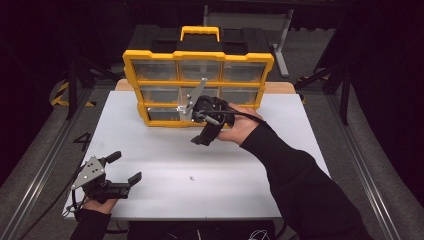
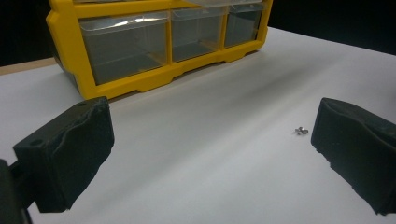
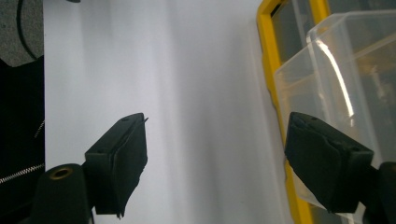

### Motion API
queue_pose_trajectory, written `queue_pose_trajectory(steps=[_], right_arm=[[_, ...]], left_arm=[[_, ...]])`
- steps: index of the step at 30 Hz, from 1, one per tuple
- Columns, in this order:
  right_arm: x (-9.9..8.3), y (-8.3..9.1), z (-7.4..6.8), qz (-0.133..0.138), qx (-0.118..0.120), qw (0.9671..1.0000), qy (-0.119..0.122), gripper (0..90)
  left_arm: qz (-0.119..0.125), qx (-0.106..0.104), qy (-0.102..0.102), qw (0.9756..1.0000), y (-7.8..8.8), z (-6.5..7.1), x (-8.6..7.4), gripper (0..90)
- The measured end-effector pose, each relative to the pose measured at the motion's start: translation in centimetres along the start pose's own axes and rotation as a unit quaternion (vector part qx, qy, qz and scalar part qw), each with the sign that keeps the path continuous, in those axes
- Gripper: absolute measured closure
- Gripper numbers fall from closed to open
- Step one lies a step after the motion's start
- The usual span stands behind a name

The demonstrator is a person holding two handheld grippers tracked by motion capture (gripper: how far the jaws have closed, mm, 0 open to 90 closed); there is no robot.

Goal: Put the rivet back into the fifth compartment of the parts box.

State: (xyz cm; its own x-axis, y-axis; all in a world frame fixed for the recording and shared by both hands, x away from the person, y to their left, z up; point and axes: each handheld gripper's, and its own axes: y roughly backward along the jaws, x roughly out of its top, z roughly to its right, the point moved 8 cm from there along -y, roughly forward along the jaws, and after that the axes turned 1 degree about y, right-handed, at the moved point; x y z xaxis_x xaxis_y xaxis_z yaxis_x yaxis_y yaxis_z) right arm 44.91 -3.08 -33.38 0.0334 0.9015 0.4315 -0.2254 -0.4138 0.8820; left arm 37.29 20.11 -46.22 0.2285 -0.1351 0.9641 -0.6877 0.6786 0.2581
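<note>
Right tool released at the drawer, pulled out for filling; left tool gaping, screw at three o'clock on the desk.

A yellow-framed organizer stands upright at the table's twelve o'clock, one clear drawer pulled partly out.

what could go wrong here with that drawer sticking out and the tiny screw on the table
1. The clear drawer stands pulled out of the yellow organizer, right beside the open right gripper; a bump could tip it out.
2. The small screw lies loose on the white table near the open left gripper; a sweep might knock it away.
</note>
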Motion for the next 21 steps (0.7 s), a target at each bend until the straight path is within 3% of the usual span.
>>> queue_pose_trajectory(steps=[14,21], right_arm=[[-1.6,-4.1,-2.8,-0.002,0.021,0.9998,-0.008,21.3],[-2.5,-6.5,-4.0,-0.026,0.025,0.9994,0.0,21.3]], left_arm=[[0.0,0.001,-0.001,1.0,0.1,0.0,0.0,0.2],[0.0,0.001,0.002,1.0,0.1,0.0,0.0,0.2]])
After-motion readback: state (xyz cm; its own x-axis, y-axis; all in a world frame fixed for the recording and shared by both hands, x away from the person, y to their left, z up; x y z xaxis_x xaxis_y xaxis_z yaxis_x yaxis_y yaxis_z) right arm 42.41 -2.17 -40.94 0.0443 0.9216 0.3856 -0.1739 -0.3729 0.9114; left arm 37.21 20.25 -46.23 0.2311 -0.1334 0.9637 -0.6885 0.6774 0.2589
